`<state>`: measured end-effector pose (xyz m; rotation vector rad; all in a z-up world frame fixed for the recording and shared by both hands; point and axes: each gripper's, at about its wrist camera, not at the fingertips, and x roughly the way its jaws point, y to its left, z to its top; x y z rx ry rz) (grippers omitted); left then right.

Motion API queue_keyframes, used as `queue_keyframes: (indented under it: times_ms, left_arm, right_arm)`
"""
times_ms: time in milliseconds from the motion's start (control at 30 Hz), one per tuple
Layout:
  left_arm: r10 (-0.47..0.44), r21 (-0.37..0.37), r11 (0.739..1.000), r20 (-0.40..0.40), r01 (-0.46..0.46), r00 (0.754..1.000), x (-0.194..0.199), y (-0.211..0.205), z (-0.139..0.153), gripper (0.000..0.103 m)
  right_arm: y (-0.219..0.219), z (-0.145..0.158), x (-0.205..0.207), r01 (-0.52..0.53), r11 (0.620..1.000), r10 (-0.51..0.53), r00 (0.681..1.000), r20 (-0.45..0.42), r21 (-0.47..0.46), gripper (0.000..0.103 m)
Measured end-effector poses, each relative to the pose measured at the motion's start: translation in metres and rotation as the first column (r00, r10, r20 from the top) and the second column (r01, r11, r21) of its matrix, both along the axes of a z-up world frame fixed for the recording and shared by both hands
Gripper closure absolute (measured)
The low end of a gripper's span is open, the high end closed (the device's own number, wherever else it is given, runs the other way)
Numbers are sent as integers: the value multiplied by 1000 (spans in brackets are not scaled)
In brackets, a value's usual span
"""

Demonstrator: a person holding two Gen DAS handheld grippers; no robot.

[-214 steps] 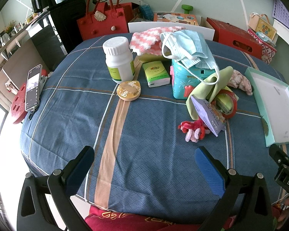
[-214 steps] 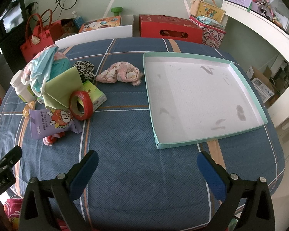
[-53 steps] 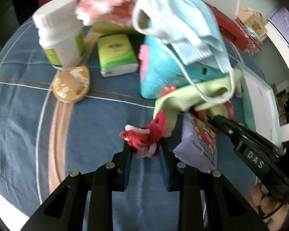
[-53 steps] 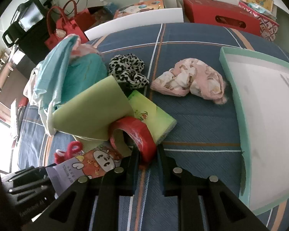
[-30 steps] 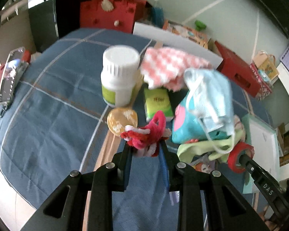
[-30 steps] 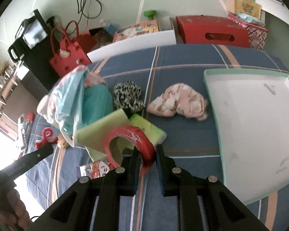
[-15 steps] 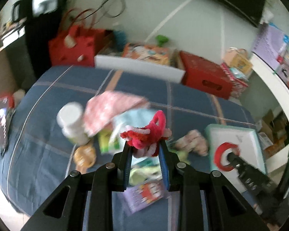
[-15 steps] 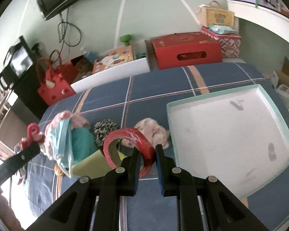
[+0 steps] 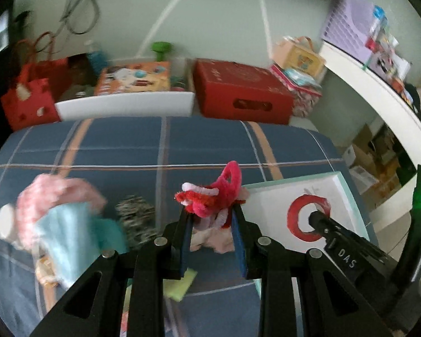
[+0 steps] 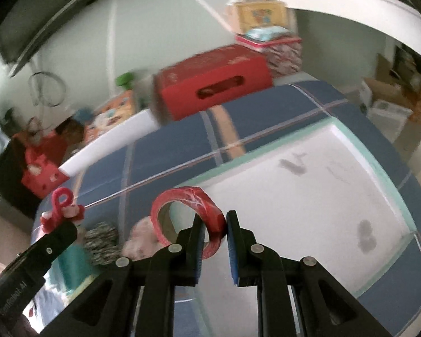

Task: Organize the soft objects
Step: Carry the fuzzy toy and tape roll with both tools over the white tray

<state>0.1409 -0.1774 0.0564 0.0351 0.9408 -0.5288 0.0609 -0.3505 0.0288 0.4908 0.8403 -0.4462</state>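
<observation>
Progress: early in the job, by the look of it; the white tray with its mint rim holds nothing yet, and both hands carry a first load above the table.
Left gripper: fingers drawn close and clamped on a red-and-white pipe-cleaner bundle, held in the air just left of the tray's near corner.
Right gripper: fingers nearly together, pinching the rim of a red tape roll, which hangs over the tray's left part.
Still to sort: a pink patterned cloth and a leopard-print scrunchie lie on the blue plaid tablecloth; further left, a blurred heap with a pale blue mask and pink knit cloth.
Next, as a judgement: both loads need lowering and releasing inside the tray.
Beyond the table: a red box against the green wall.
</observation>
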Motion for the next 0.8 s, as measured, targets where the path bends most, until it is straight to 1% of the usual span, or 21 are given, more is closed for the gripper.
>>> queue_keyframes:
  times_ms: [133,233,333,467,533,633,700,733,767,800]
  left_arm:
    - [-56,16,998,-27,56,998,5,-30,-23,75]
    - [-98,43,994,-34,100,995,5,-51,-40,75]
    - [-138,49,989,-32,140,990,3,-70,-51,75]
    - [-198,61,978,-24,199,980,-3,-94,-65,74]
    - [-213,62,975,-32,215,977,-5,-99,-72,74]
    - [-229,68,970,-59,233,972,-5,-104,-82,73]
    - [-240,63,968,-72,245,968,-7,-105,-83,70]
    - [-247,60,966,-80,252,966,-8,-106,-83,64]
    - [-252,57,965,-88,257,964,-9,-106,-83,55]
    - [-256,51,964,-90,262,962,-10,-106,-82,51]
  right_arm:
    - [-33,-16,-8,101,995,-101,994,-46,-4,87]
    - [-57,-26,-15,184,983,-185,980,-76,-11,87]
    - [-72,-31,-19,224,975,-224,971,-80,-5,86]
    - [-78,-40,-14,229,973,-228,970,-87,5,86]
    - [-79,-45,-11,226,974,-225,970,-97,5,86]
    - [-78,-53,-7,227,974,-224,966,-130,9,83]
    - [-77,-54,-7,225,974,-221,964,-145,8,83]
    - [-77,-54,-7,223,975,-220,964,-149,7,83]
    - [-75,-53,-7,218,976,-215,964,-154,6,83]
    - [-74,-52,-7,214,977,-211,964,-161,1,83]
